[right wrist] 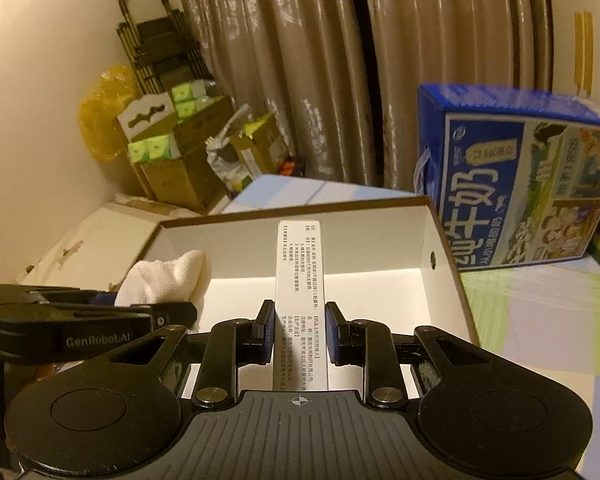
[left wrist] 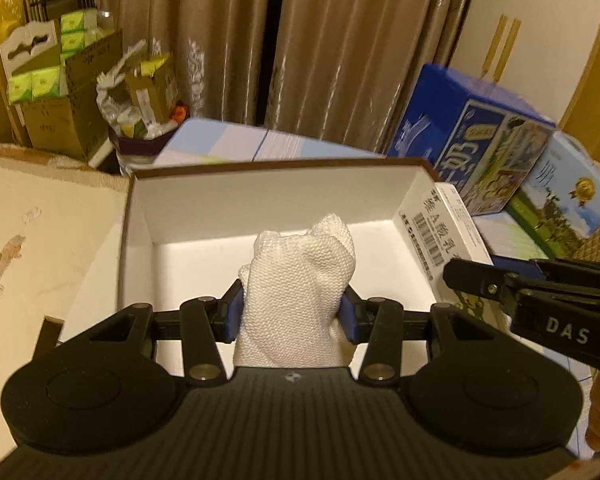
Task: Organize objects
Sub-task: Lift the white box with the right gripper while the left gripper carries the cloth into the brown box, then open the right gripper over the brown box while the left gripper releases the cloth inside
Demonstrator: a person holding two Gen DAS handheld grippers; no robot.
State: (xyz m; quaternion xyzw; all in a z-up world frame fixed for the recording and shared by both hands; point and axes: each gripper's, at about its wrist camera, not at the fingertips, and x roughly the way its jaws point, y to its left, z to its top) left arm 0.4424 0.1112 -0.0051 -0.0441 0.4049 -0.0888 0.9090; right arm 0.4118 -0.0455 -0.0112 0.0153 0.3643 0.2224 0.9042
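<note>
My left gripper [left wrist: 291, 312] is shut on a bunched white textured cloth [left wrist: 300, 276], held over the front of an open white cardboard box [left wrist: 260, 196] with a brown rim. My right gripper [right wrist: 299, 334] is shut on a slim white carton [right wrist: 299, 272] printed with black text, which stands on end above the same box [right wrist: 380, 236]. In the left wrist view that carton [left wrist: 440, 228] sits at the box's right wall, with the right gripper's body [left wrist: 540, 304] beside it. In the right wrist view the cloth [right wrist: 168, 280] shows at left, above the left gripper's body [right wrist: 80, 328].
A large blue milk carton case [right wrist: 520, 184] stands right of the box, with another printed box [left wrist: 572, 188] behind it. Cardboard boxes of green packets [left wrist: 52, 92] and a bag of rubbish [left wrist: 140, 104] sit at back left. Brown curtains [left wrist: 320, 40] hang behind. A beige surface [left wrist: 40, 232] lies left.
</note>
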